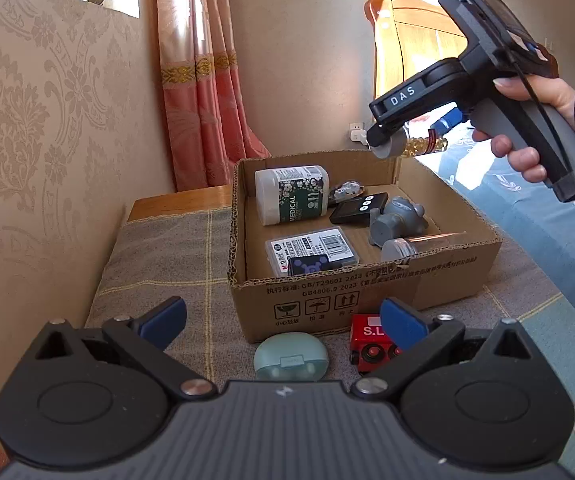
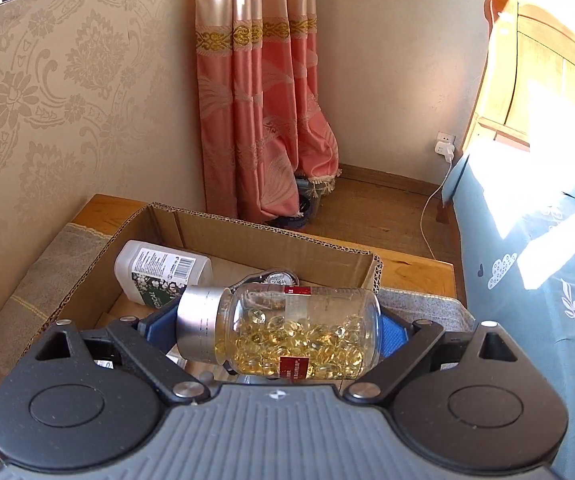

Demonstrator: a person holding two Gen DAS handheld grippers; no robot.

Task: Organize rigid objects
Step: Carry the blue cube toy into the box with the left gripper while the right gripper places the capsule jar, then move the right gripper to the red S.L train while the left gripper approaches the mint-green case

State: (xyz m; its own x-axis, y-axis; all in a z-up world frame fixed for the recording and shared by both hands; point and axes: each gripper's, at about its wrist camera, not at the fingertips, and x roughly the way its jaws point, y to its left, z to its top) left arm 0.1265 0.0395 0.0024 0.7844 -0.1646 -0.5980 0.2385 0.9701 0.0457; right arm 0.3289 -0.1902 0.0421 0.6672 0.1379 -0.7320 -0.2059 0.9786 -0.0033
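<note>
- The cardboard box (image 1: 367, 292) stands on a grey checked cloth (image 1: 167, 256) and serves here as the landmark.
- The right gripper (image 2: 279, 332) pinches a clear capsule bottle (image 2: 299, 332) by its two ends; the bottle lies sideways between the blue pads, with its silver cap to the left, above the box.
- In the left wrist view, this right gripper (image 1: 391, 148) hangs over the far right corner of the box, held by a hand (image 1: 535, 128).
- The left gripper (image 1: 283, 320) has its jaws spread wide, with nothing between them; it is in front of the box.
- Just in front of the box, on the cloth, lie a pale green case (image 1: 291, 356) and a red toy vehicle (image 1: 371, 344).
- Inside the box lie a white bottle (image 1: 291, 194), a black remote (image 1: 359, 208), a grey figurine (image 1: 397, 218), a clear plastic case (image 1: 311, 250) and a small jar with a silver lid (image 1: 419, 246).
</note>
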